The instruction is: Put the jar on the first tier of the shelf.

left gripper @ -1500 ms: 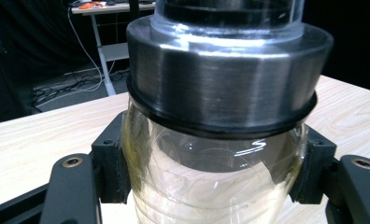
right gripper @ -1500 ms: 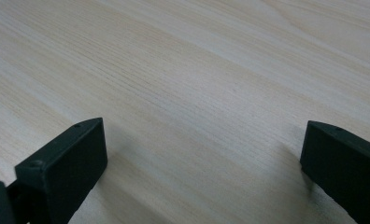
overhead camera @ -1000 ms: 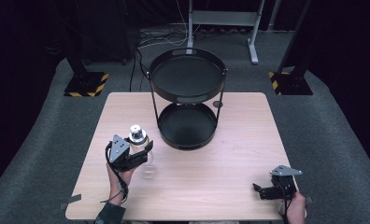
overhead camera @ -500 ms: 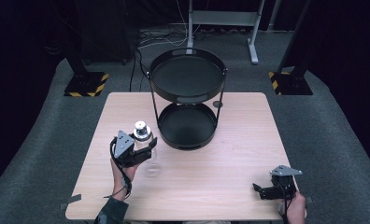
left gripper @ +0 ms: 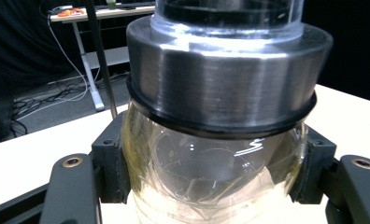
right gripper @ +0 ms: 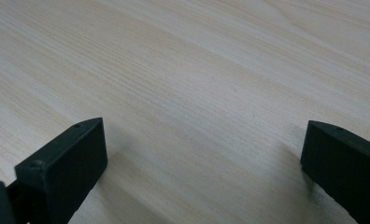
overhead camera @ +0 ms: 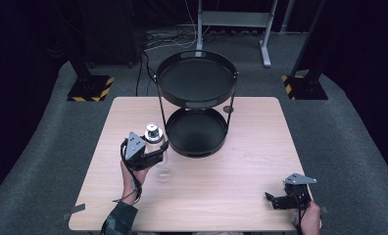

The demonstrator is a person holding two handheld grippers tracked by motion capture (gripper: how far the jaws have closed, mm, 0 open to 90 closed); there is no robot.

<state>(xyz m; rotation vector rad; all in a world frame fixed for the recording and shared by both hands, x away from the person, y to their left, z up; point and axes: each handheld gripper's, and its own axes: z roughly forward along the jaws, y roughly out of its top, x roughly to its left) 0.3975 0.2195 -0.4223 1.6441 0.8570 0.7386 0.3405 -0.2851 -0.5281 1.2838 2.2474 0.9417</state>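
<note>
Gripping a clear glass jar (overhead camera: 157, 147) w/ a brushed-metal lid, the left gripper (overhead camera: 150, 155) sits lower left of centre in the high view. Left gripper view confirms: both black jaws are pressed against the glass just below the lid (left gripper: 227, 70), one per side.

Change vs. the frames 1.0 s and 0.5 s ago: the jar + left gripper have shifted up-frame and slightly right. The jar now sits just beside the lower tray (overhead camera: 174, 144) of the black two-tier stand, at the tray's left rim. It appears raised off the table (overhead camera: 251, 161); a faint glassy patch shows on the wood below it, but contact can't be confirmed.

Meaning for the work in hand: judged as a carry phase, approx. midway, the jar being moved toward the stand. Which tier is the target can't be told. Upper tray (overhead camera: 197, 78) is empty, as is the lower one.

Right gripper (overhead camera: 275, 200) rests at lower right of the high view, position unchanged across the three frames. Its jaws stand wide apart over bare wood in the right gripper view, holding nothing.

Risk (est.): jar clipping the stand's left upright on approach.
</note>
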